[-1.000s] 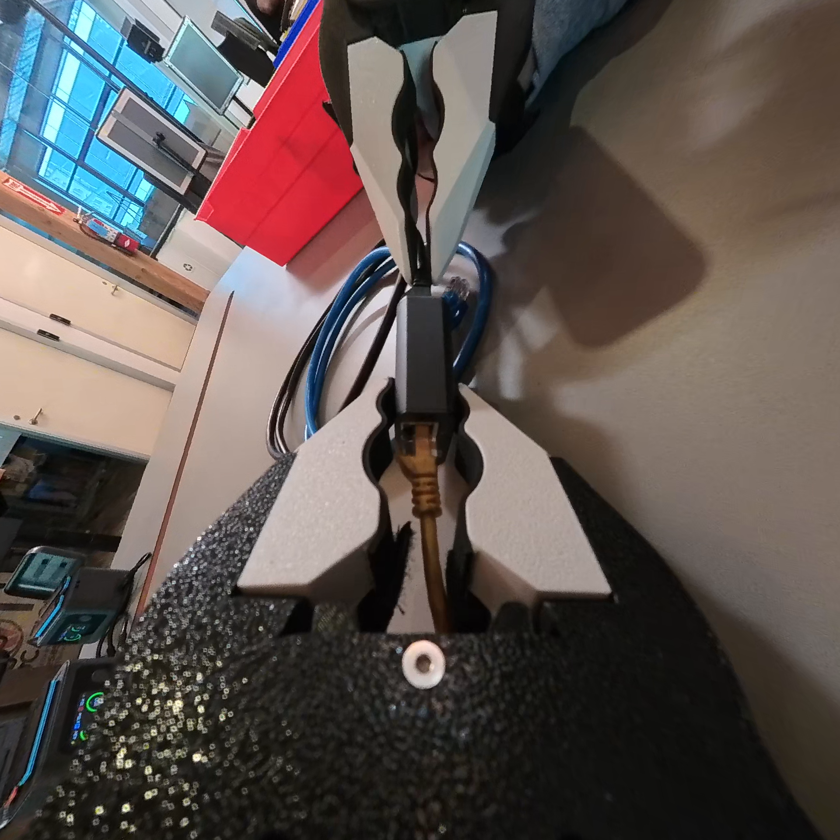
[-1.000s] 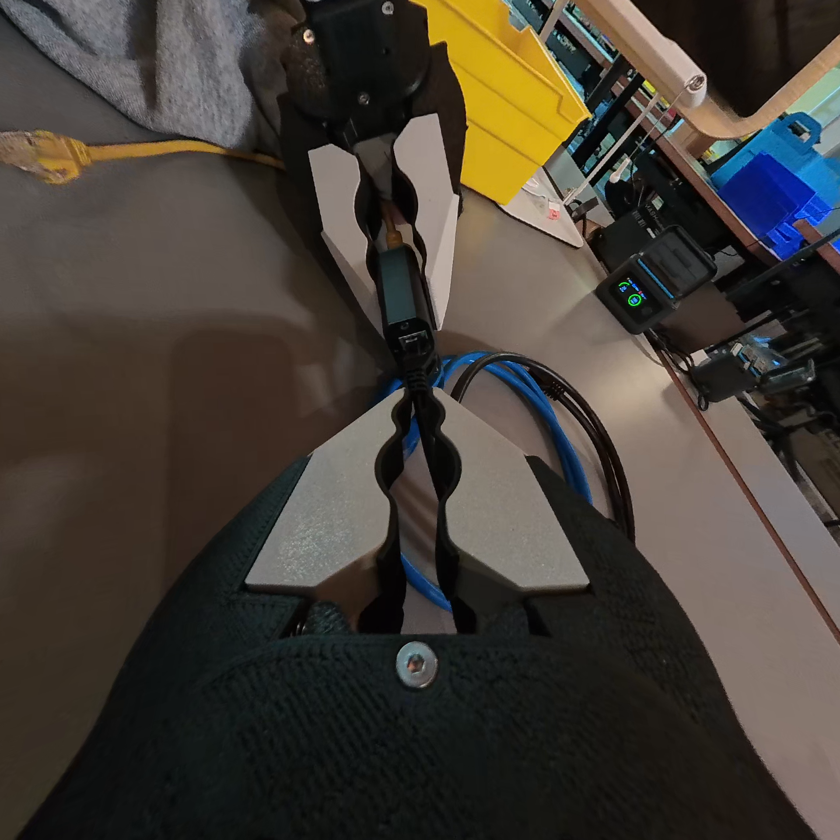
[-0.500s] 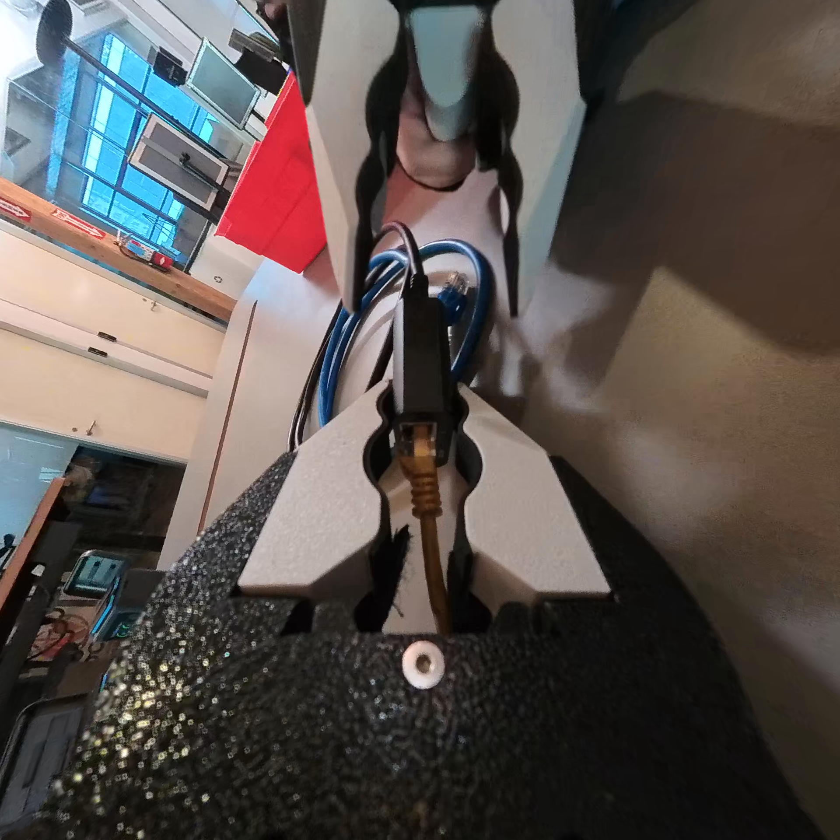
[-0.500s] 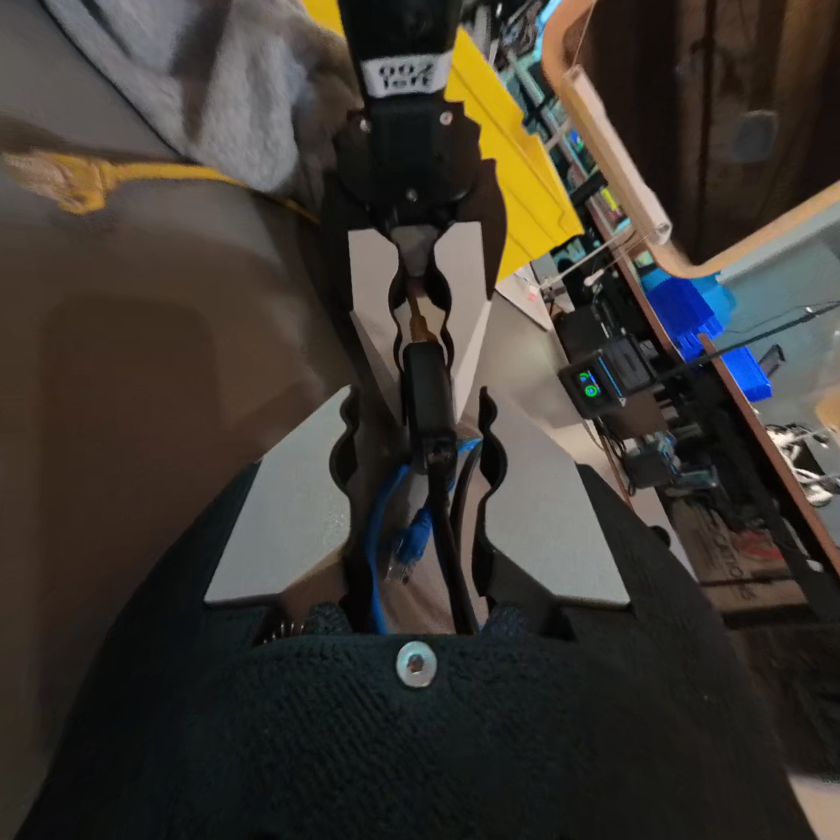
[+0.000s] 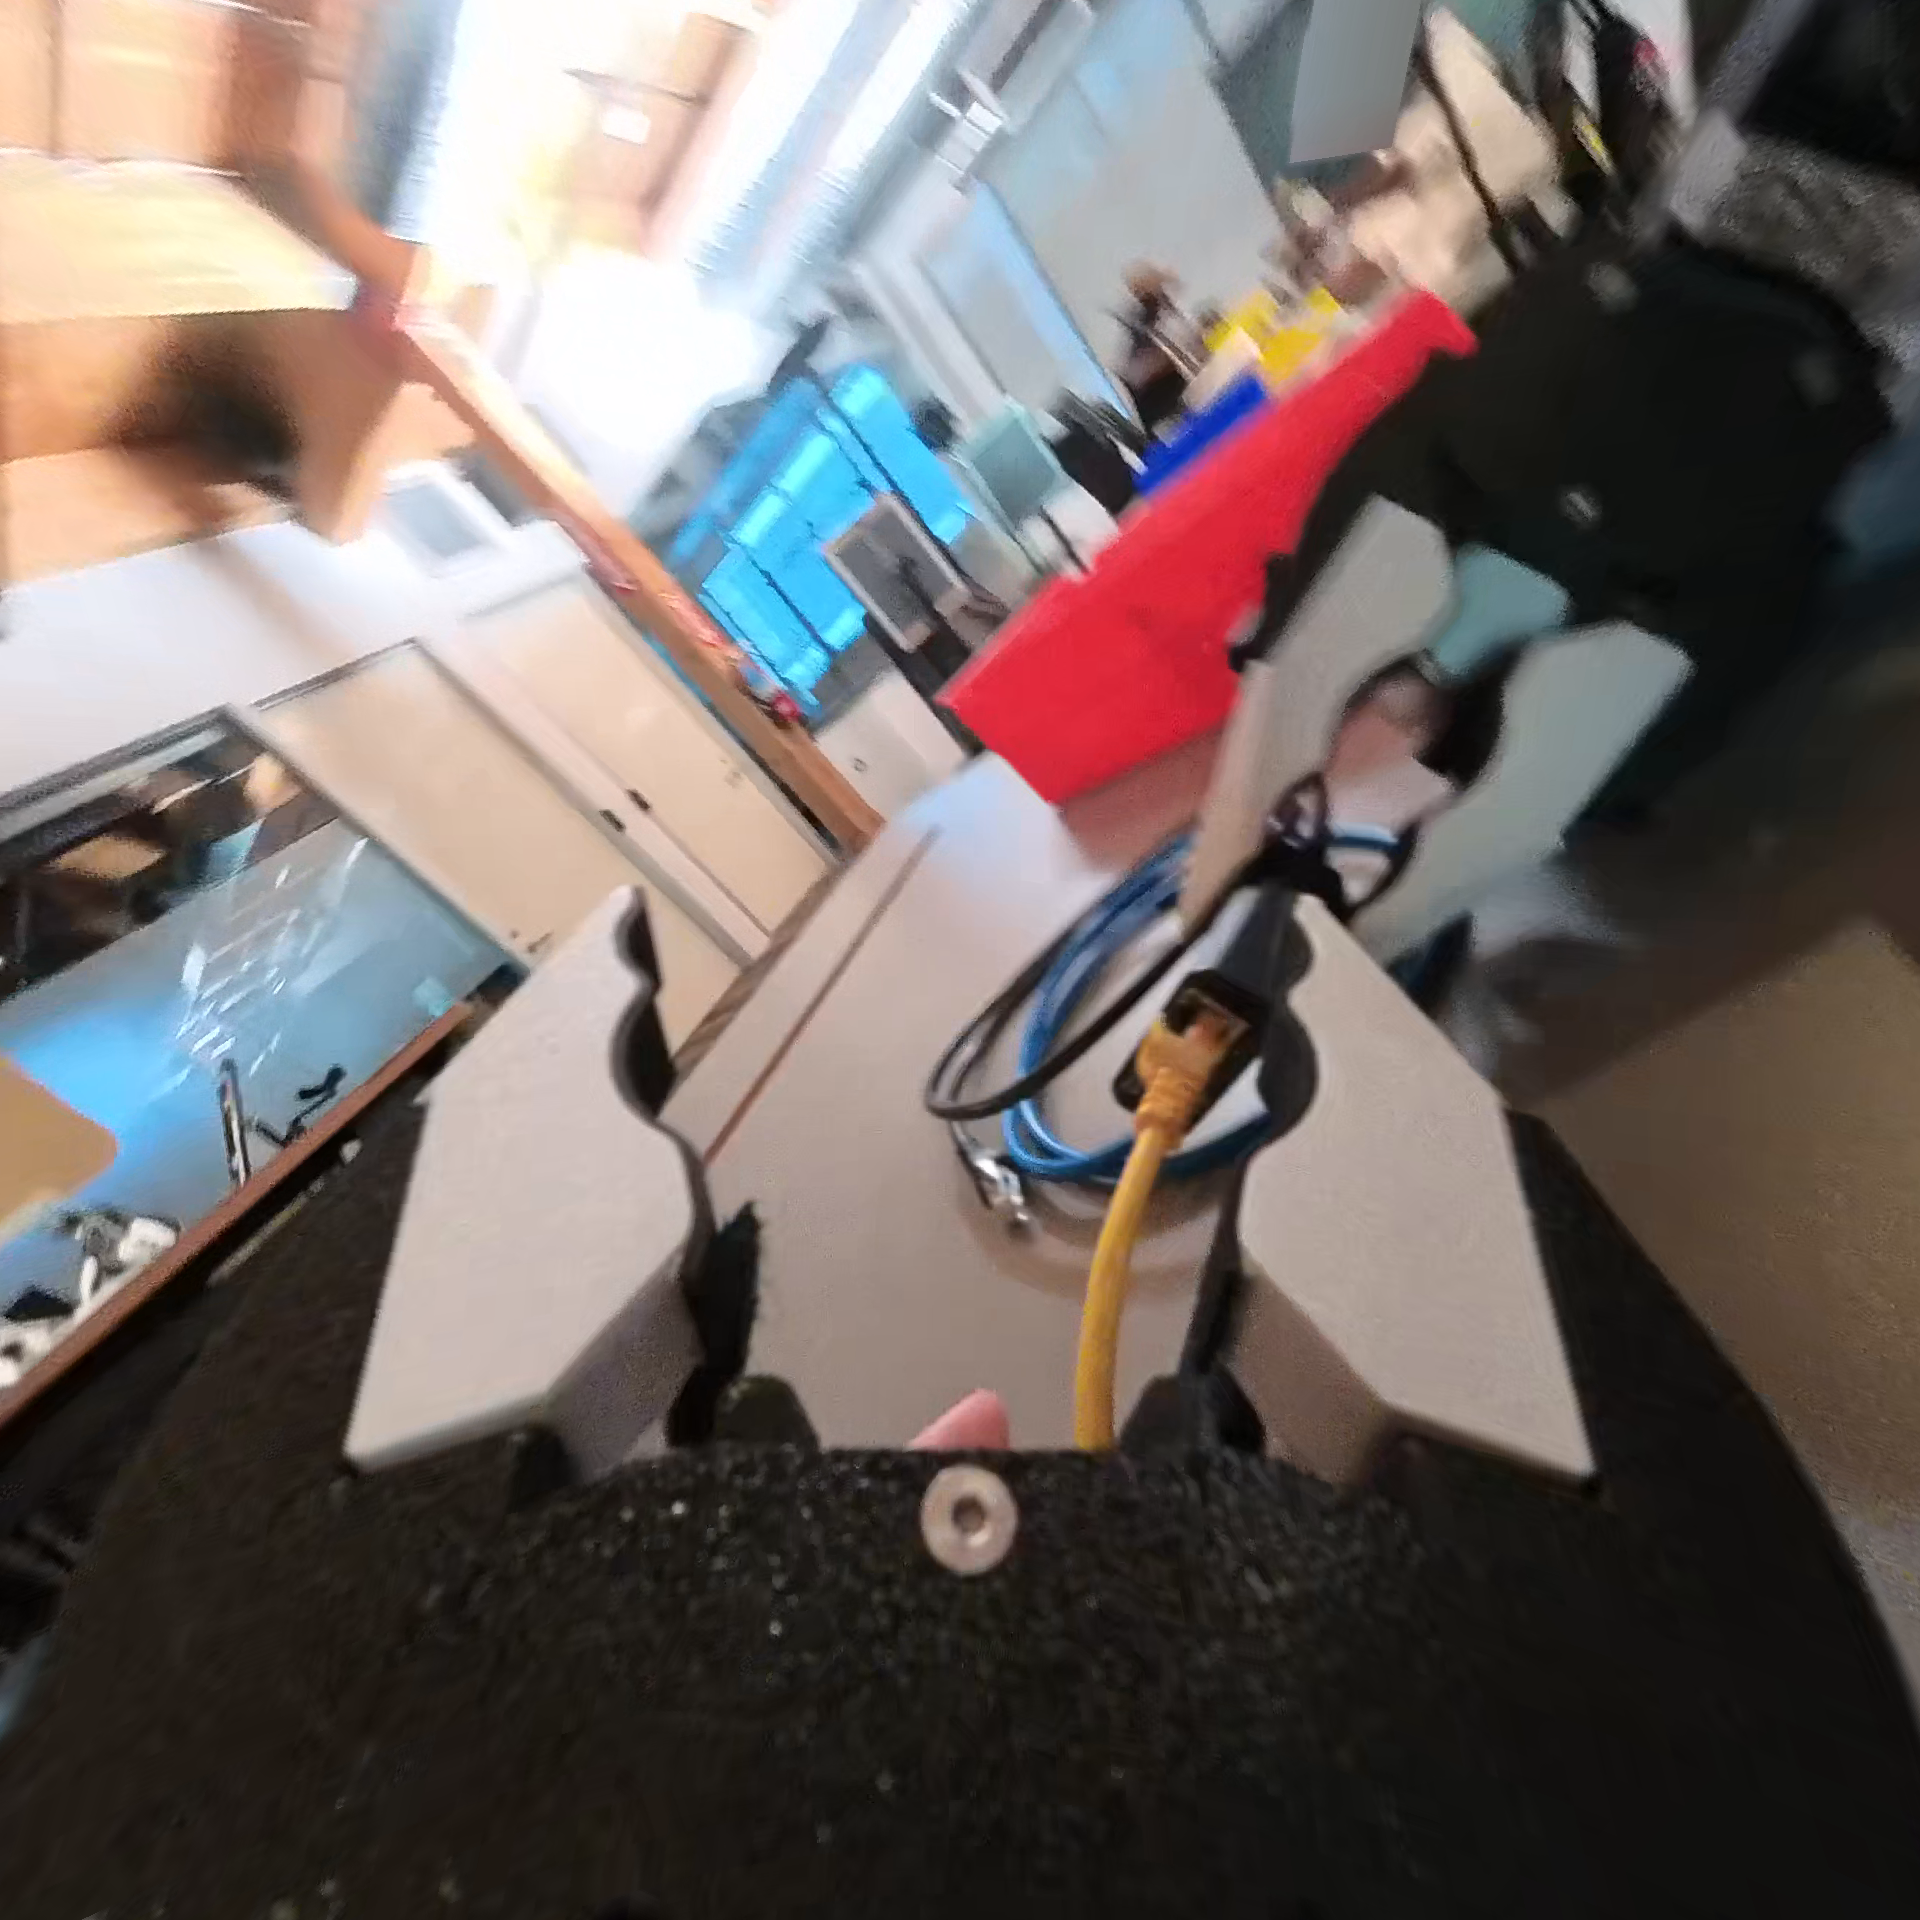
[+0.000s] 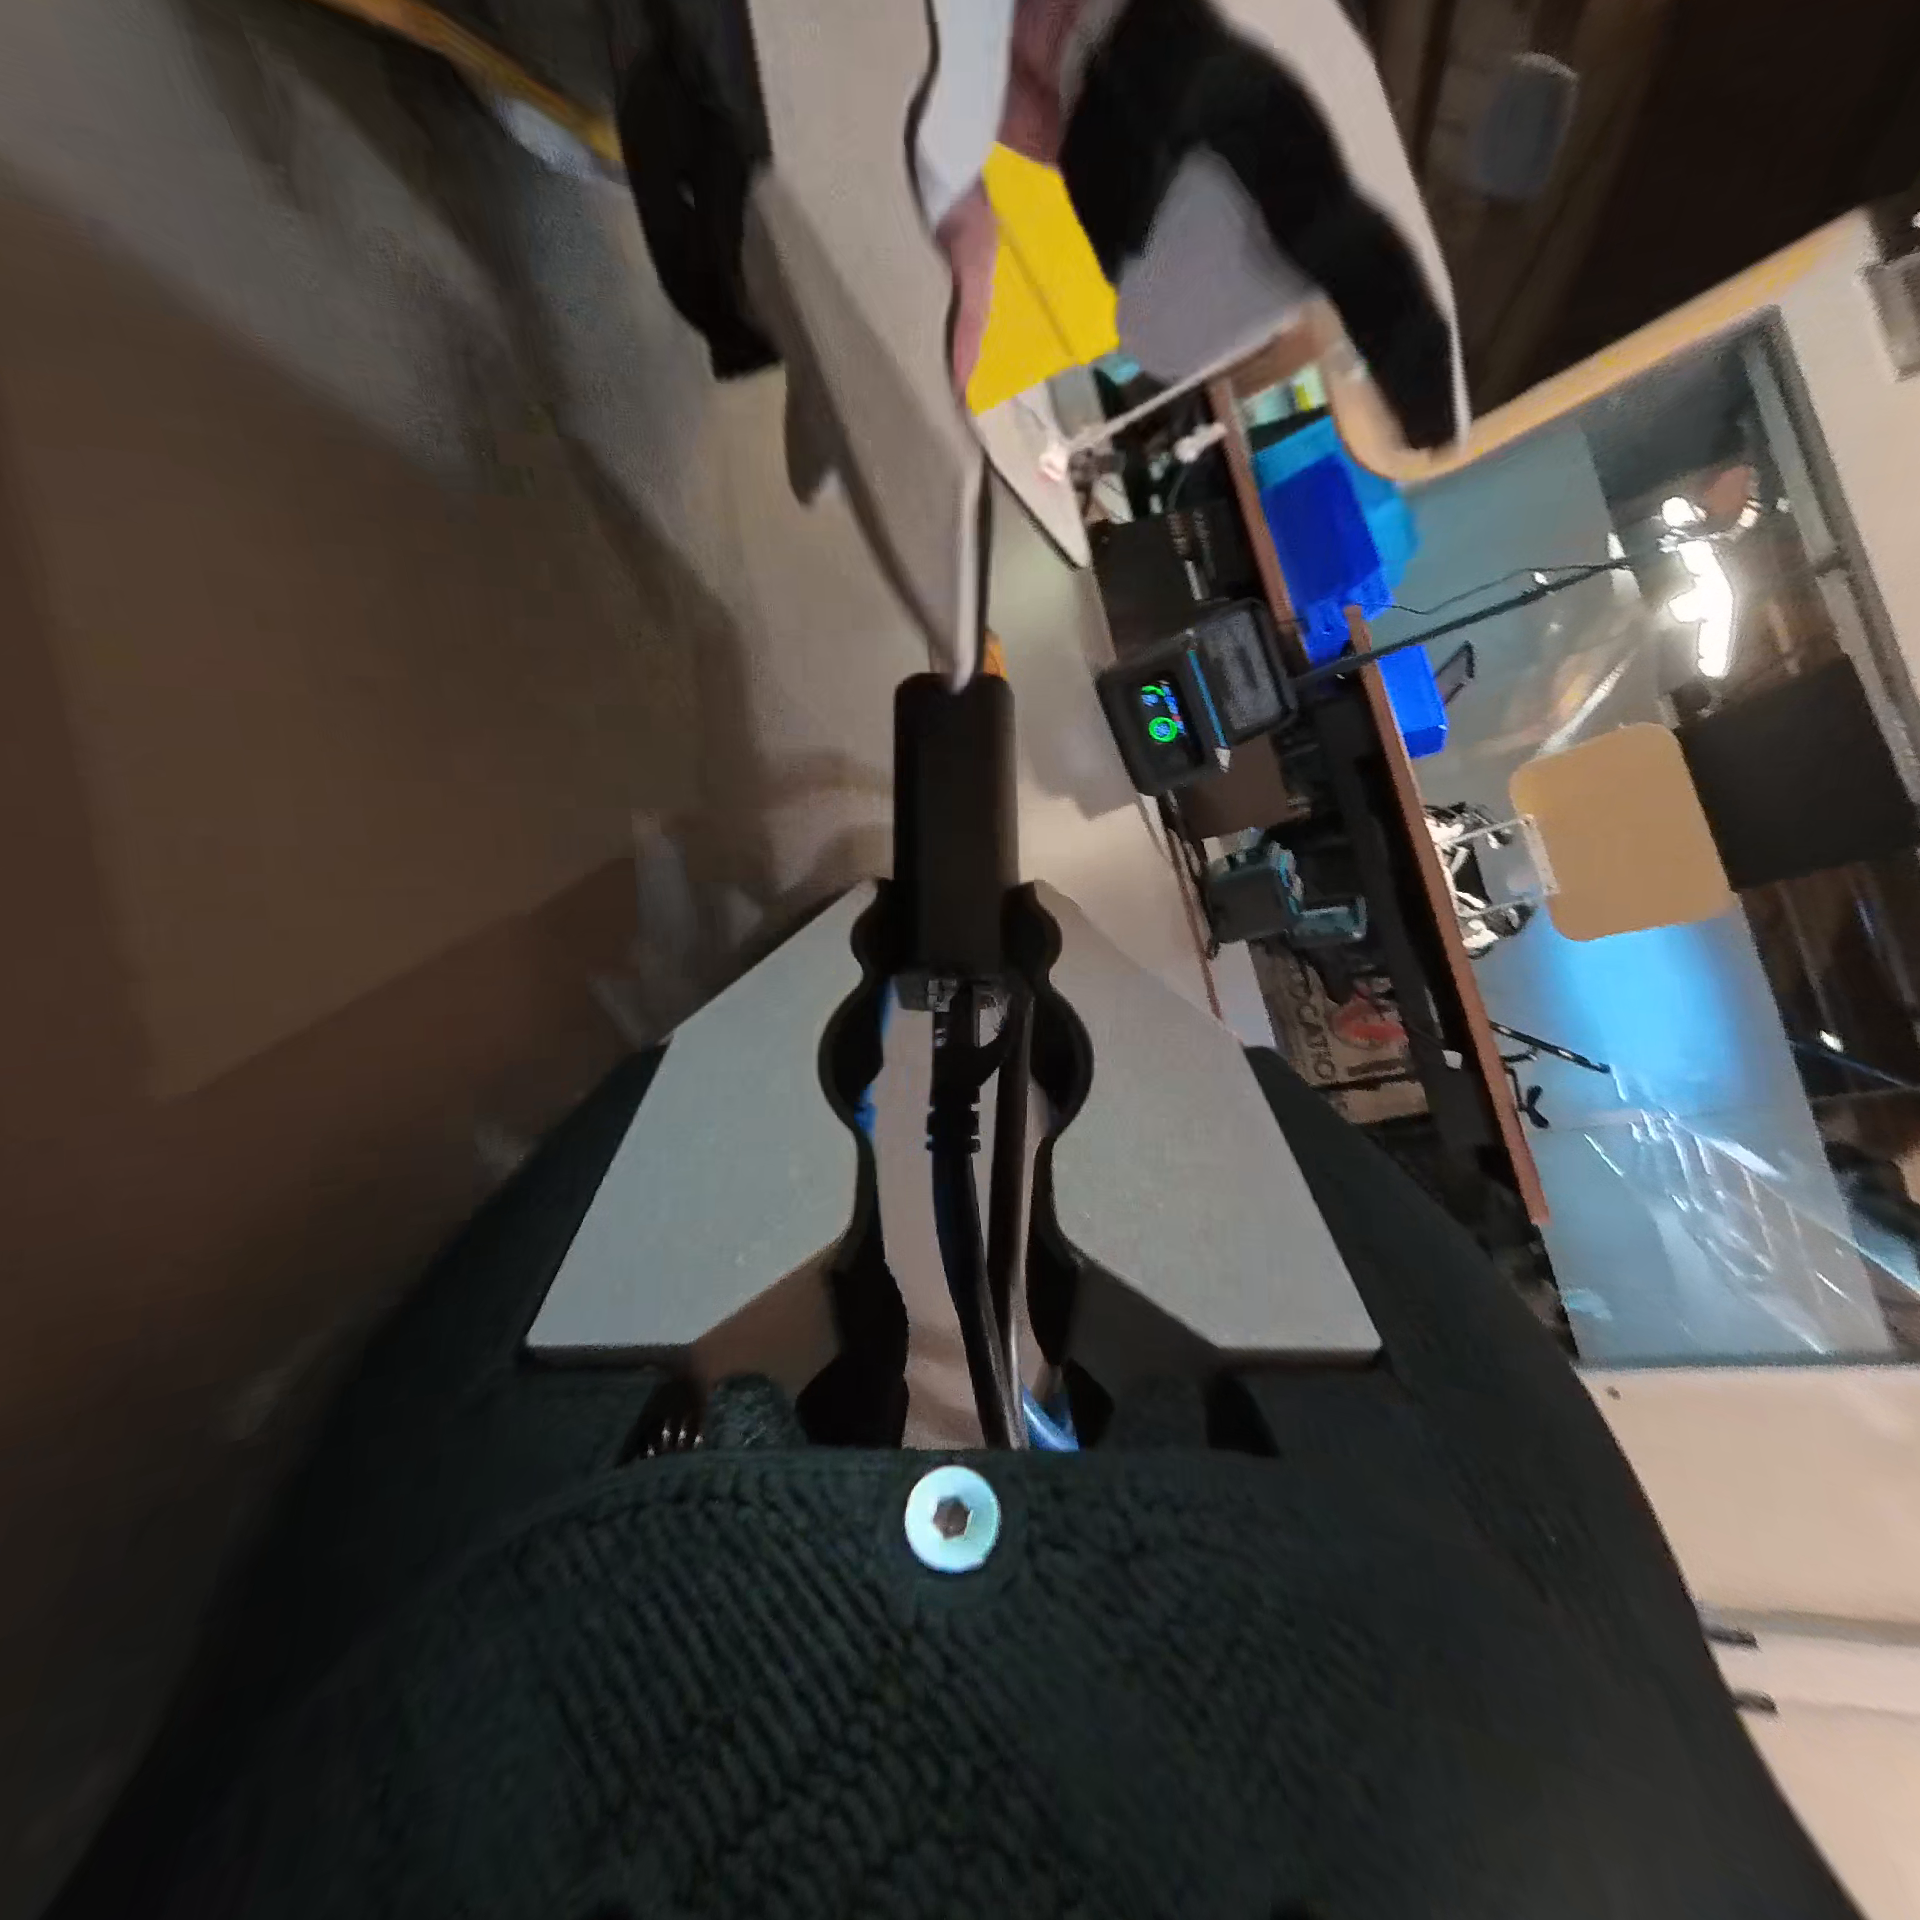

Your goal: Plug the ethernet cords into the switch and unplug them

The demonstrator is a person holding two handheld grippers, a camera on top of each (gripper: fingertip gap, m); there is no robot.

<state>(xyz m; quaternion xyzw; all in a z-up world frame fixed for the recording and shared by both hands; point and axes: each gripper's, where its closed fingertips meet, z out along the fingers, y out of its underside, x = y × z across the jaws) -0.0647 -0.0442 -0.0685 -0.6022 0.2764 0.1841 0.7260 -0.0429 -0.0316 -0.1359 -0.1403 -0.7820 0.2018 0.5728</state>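
The switch is a small black box (image 6: 951,810) with a yellow ethernet cord (image 5: 1122,1226) plugged into one end (image 5: 1205,1029) and a black cord (image 6: 966,1247) in the other. My right gripper (image 6: 956,894) is shut on the box near the black cord's end. My left gripper (image 5: 966,914) is wide open, and the box and yellow plug lie against its right finger (image 5: 1392,1143). The right gripper shows blurred beyond the box in the left wrist view (image 5: 1382,790). Coiled blue (image 5: 1060,1039) and black (image 5: 997,1039) cords lie on the table (image 5: 831,1195).
A red bin (image 5: 1143,644) stands behind the cords. A yellow bin (image 6: 1039,281), blue bins (image 6: 1330,540) and a small device with a lit green screen (image 6: 1195,717) sit along the table's far side. A person's fingertip (image 5: 966,1418) shows at the left gripper's base.
My left gripper has opened and let go of the switch. My right gripper let go of the black cord, moved forward and shut on the switch. Both views have swung.
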